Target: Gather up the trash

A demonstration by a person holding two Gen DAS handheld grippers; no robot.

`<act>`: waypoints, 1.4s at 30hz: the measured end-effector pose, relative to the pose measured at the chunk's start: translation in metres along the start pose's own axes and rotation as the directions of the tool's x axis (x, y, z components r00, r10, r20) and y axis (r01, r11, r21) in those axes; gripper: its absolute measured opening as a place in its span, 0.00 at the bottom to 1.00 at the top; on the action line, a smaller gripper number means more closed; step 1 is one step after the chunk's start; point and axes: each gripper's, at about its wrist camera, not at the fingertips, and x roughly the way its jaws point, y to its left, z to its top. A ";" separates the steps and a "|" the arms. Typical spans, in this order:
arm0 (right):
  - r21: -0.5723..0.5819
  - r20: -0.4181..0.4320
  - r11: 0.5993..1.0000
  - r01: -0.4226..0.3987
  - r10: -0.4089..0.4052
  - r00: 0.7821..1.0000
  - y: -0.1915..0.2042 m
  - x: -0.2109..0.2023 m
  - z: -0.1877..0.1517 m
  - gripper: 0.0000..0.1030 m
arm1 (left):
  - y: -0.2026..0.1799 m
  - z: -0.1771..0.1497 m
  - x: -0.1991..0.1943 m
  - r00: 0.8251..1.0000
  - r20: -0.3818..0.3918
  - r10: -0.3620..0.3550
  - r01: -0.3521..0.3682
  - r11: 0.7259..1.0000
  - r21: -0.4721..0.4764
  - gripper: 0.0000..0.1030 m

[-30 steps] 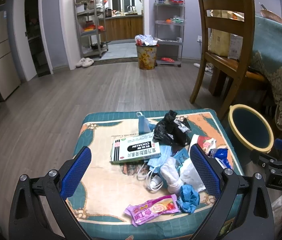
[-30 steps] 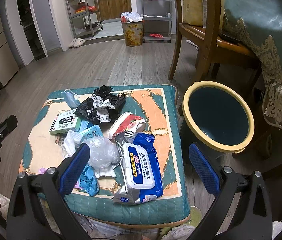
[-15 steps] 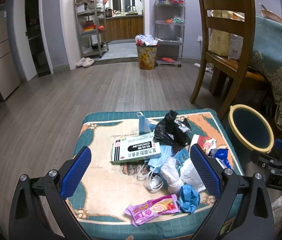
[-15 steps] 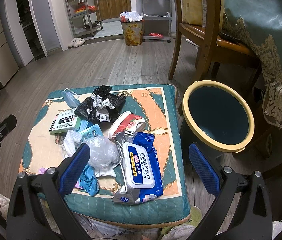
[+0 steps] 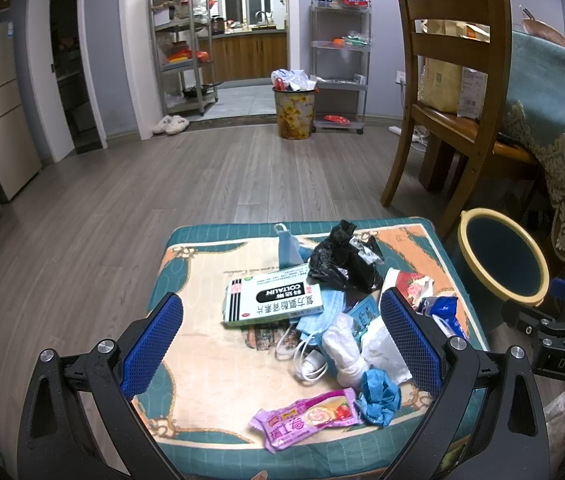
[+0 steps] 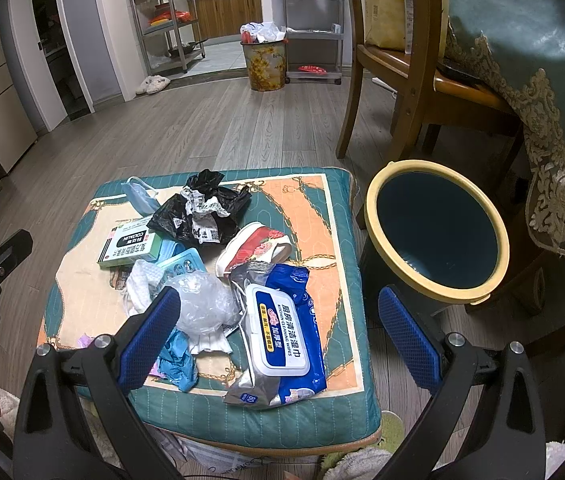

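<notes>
Note that both your left gripper (image 5: pixel 280 340) and right gripper (image 6: pixel 278 330) hang wide and empty over the trash pile (image 6: pixel 210 264) on the cushion (image 6: pixel 322 200), left of the bin (image 6: pixel 436 230); crowded, overlapping items could let one grasp drag neighbours off.

Trash pile (image 6: pixel 206 272) lies on the cushion (image 6: pixel 322 208) at frame centre; the bin (image 6: pixel 436 232) stands just right of it.

On the patterned teal cushion (image 6: pixel 346 280): one white medicine box (image 5: pixel 272 300), one black plastic bag (image 6: pixel 202 216), two blue face masks (image 5: pixel 288 248) (image 5: pixel 320 316), one blue wet-wipes pack (image 6: pixel 286 332), one pink snack wrapper (image 5: pixel 306 418).
</notes>
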 end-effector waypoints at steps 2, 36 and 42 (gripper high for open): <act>0.000 0.000 1.000 0.001 -0.001 1.000 0.001 0.000 0.000 0.95 | 0.000 0.000 0.000 1.000 0.001 0.001 -0.001 1.000 0.000 0.95; 0.047 0.019 0.997 -0.055 0.054 0.998 -0.029 0.008 0.041 0.95 | 0.042 0.065 0.030 0.996 0.088 -0.006 0.003 0.999 0.035 0.95; -0.027 0.005 0.991 -0.131 0.132 0.991 -0.011 0.041 0.066 0.95 | 0.055 0.073 0.078 0.999 0.023 -0.031 0.030 0.999 0.026 0.95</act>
